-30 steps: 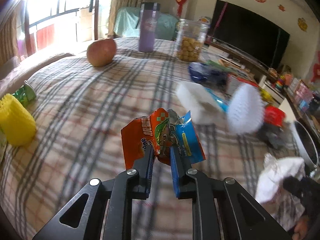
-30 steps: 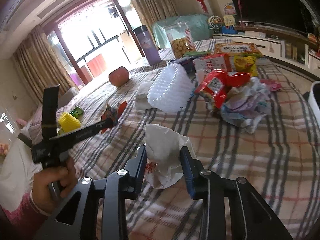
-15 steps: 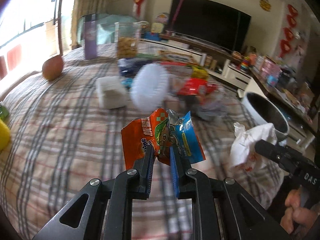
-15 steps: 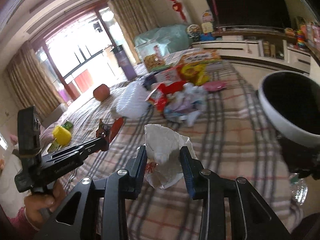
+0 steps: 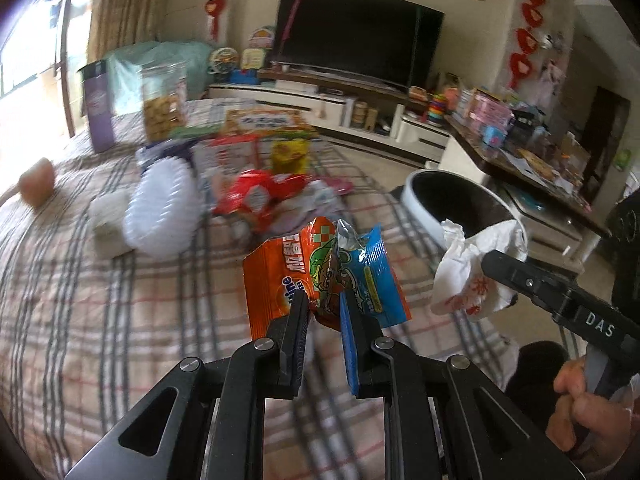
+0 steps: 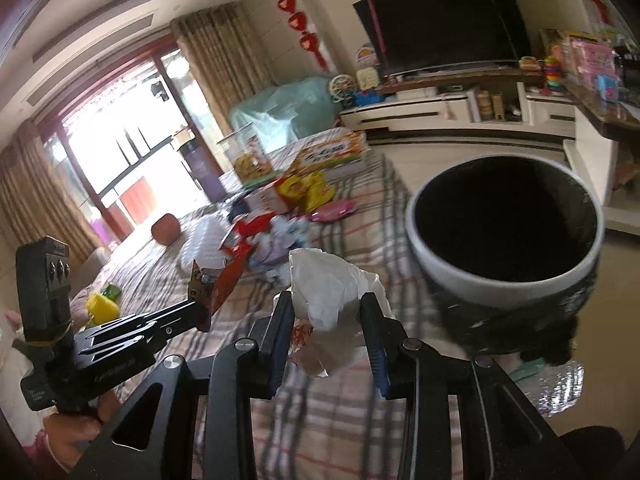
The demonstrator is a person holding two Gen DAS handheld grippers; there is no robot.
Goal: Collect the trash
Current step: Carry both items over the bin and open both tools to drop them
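My left gripper (image 5: 325, 300) is shut on an orange and blue snack wrapper (image 5: 320, 276), held above the plaid bedspread (image 5: 120, 320). My right gripper (image 6: 326, 300) is shut on a crumpled white paper bag (image 6: 332, 300) with red print. In the left wrist view that bag (image 5: 472, 276) hangs at the right, close to the rim of the round bin (image 5: 460, 200). The bin (image 6: 504, 228), white-rimmed and dark inside, fills the right of the right wrist view, just beyond the bag. The left gripper (image 6: 202, 300) with its wrapper shows at the lower left there.
More litter lies mid-bed: a red wrapper (image 5: 260, 196), a white foam net (image 5: 164, 216), a white block (image 5: 106, 216), a yellow packet (image 5: 289, 156). An apple (image 5: 38, 180), a snack jar (image 5: 164, 100) and a purple cup (image 5: 98, 108) stand farther back. A TV cabinet (image 5: 340, 96) lines the wall.
Both grippers swung right across the bed with their loads still held. The bin has come into view and grown large in front of the right gripper; the apple and yellow net slid off left.
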